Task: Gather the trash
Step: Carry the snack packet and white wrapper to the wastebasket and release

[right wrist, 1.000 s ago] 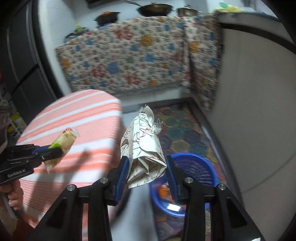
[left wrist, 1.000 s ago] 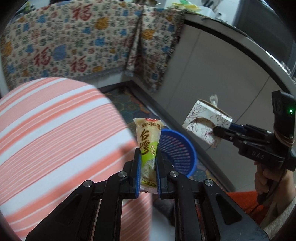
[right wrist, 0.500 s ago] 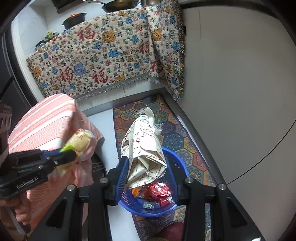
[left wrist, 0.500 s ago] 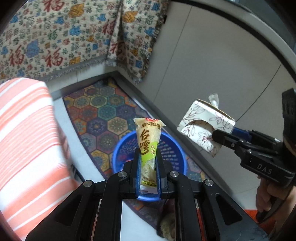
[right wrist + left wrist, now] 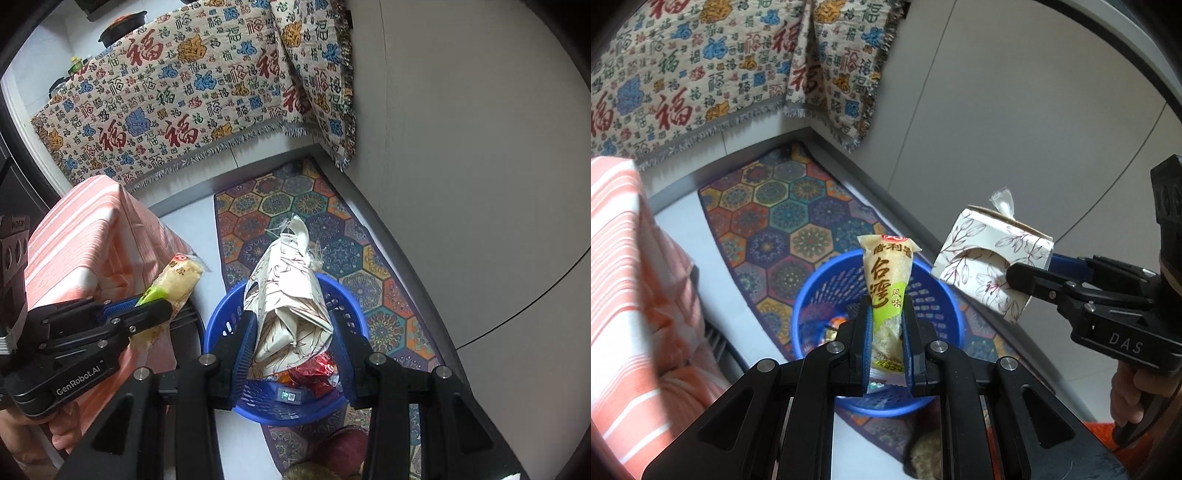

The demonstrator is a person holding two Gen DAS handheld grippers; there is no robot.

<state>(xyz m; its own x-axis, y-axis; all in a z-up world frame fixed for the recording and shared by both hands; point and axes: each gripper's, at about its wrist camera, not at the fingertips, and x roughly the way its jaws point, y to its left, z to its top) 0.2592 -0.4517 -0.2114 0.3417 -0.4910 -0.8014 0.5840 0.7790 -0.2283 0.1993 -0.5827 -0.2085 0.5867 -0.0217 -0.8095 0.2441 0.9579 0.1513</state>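
Observation:
My left gripper (image 5: 886, 332) is shut on a yellow-green snack packet (image 5: 886, 284) and holds it above the blue trash basket (image 5: 934, 302) on the floor. My right gripper (image 5: 293, 332) is shut on a crushed floral tissue box (image 5: 291, 295), also above the basket (image 5: 225, 325). The basket holds red wrappers (image 5: 314, 373) and a small dark packet. In the left wrist view the tissue box (image 5: 990, 266) hangs right of the basket. In the right wrist view the snack packet (image 5: 177, 280) and the left gripper (image 5: 155, 314) are at the left.
The basket stands on a patterned hexagon rug (image 5: 768, 221). A table with an orange-striped cloth (image 5: 85, 236) is at the left. A patterned cloth (image 5: 184, 103) covers the counter behind. A grey cabinet wall (image 5: 461, 147) runs along the right.
Both grippers have swung away from the striped table and down over the blue basket, each still holding its item. The basket's contents now show in the right wrist view.

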